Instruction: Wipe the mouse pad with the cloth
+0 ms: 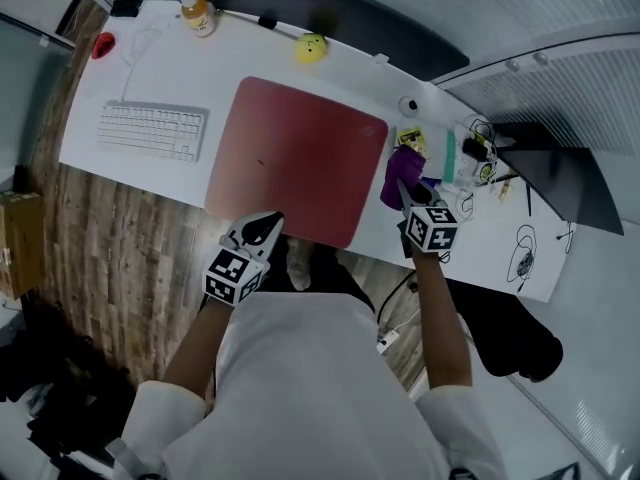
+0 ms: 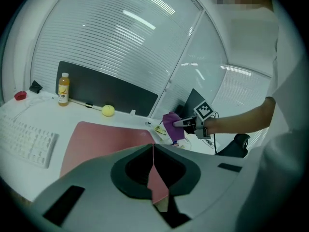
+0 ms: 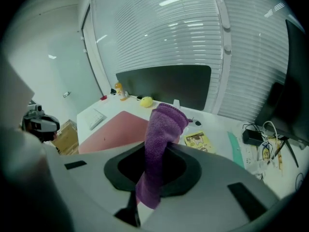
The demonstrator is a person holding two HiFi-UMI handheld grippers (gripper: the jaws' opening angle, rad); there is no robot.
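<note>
Nearest to us, the left hand-held gripper (image 1: 262, 226) hangs over the near edge of the mouse pad (image 1: 295, 158). Its jaws are pressed together with nothing between them; in its own view only a sliver of the red pad shows below where they meet. The right hand-held gripper (image 1: 408, 196) is raised just off the pad's right edge, with its jaws clamped on the purple cloth (image 1: 398, 176). In the right gripper view the cloth (image 3: 161, 134) stands up above the jaws in a rumpled bunch, and a tail droops below them.

We judge the cloth to be light, soft terry that will fold and drag rather than slide. It is best held by a gathered bunch, as it is now, with the loose part left free to lie on the surface. The mouse pad lies flat in the middle of the white table (image 1: 150, 78). It looks thin and flexible, and it may creep or curl at a corner under a wiping stroke, so the closed left hand-held gripper could steady its near edge.

Further out, a keyboard (image 1: 152, 130) sits left of the pad. At the table's far edge stands a bottle (image 1: 198, 13) holding a yellow-orange drink. On the floor to the left is a cardboard box (image 1: 20, 243), and we cannot see what is in it.
</note>
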